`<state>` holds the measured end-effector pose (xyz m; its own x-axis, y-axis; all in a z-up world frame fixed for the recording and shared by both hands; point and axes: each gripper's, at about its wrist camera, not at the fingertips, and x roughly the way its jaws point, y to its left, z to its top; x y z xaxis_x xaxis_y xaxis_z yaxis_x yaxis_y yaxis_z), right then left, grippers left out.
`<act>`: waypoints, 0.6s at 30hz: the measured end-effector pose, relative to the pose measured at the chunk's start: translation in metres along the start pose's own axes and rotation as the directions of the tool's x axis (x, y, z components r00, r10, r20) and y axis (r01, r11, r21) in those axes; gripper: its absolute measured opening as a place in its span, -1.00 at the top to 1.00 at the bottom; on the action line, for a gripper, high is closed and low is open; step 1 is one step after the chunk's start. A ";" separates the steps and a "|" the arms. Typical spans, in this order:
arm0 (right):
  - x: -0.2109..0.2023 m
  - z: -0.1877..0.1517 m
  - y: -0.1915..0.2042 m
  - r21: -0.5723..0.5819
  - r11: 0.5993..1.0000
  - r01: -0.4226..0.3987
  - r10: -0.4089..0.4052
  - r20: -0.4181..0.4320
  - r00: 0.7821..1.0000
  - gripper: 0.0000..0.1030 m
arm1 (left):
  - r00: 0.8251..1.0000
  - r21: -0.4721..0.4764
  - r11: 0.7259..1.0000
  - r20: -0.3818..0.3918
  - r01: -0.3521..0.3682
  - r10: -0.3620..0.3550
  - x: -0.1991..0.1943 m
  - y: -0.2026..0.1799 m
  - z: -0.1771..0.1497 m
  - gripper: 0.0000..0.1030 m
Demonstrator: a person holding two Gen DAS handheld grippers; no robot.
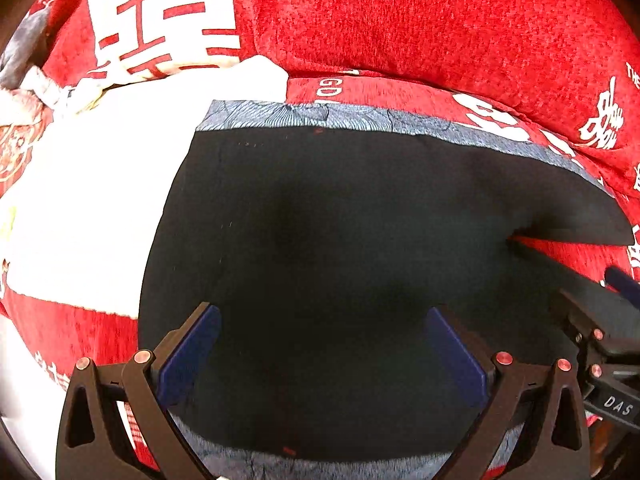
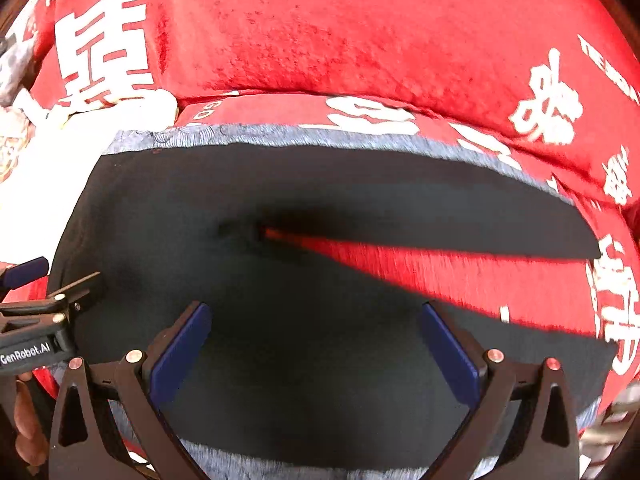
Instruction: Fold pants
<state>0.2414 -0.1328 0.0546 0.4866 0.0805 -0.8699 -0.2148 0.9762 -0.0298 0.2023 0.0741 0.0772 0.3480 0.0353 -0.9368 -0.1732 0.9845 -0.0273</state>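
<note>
Blue-padded and spread wide, your left gripper (image 1: 324,344) and right gripper (image 2: 316,340) hover empty over the black pants (image 1: 340,240). Pinch one layer only and the fold could skew. The pants lie flat mid-frame on a grey patterned cloth (image 1: 320,116) over red bedding (image 1: 400,20), legs splayed at right.

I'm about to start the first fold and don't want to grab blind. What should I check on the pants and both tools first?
1. Left tool open: ok.
2. Right tool open: ok.
3. Black pants lying flat: ok; no big wrinkles show.
4. Legs aligned: not ok; red cover shows in the gap between them.
5. Fabric between either tool's fingers: cannot tell; both hover above.
6. Surroundings free: not ok; white cloth meets the pants' left edge.
</note>
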 end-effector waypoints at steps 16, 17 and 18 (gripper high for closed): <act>0.108 0.145 0.022 -0.337 0.872 -0.354 0.329 -0.131 0.935 -1.00 | 0.995 -0.030 0.998 -0.090 0.046 -0.049 0.054 0.014 0.069 -1.00; 0.119 0.151 0.027 -0.352 0.857 -0.376 0.342 -0.156 0.926 -1.00 | 0.994 -0.038 0.998 -0.097 0.051 -0.055 0.057 0.015 0.069 -1.00; 0.125 0.154 0.030 -0.365 0.845 -0.391 0.350 -0.176 0.920 -1.00 | 0.994 -0.040 0.998 -0.098 0.052 -0.056 0.059 0.016 0.070 -1.00</act>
<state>0.4260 -0.0623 0.0203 0.2236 0.3809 -0.8972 -0.6809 0.7197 0.1358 0.2847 0.1037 0.0460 0.2649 -0.0366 -0.9636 -0.1919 0.9773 -0.0899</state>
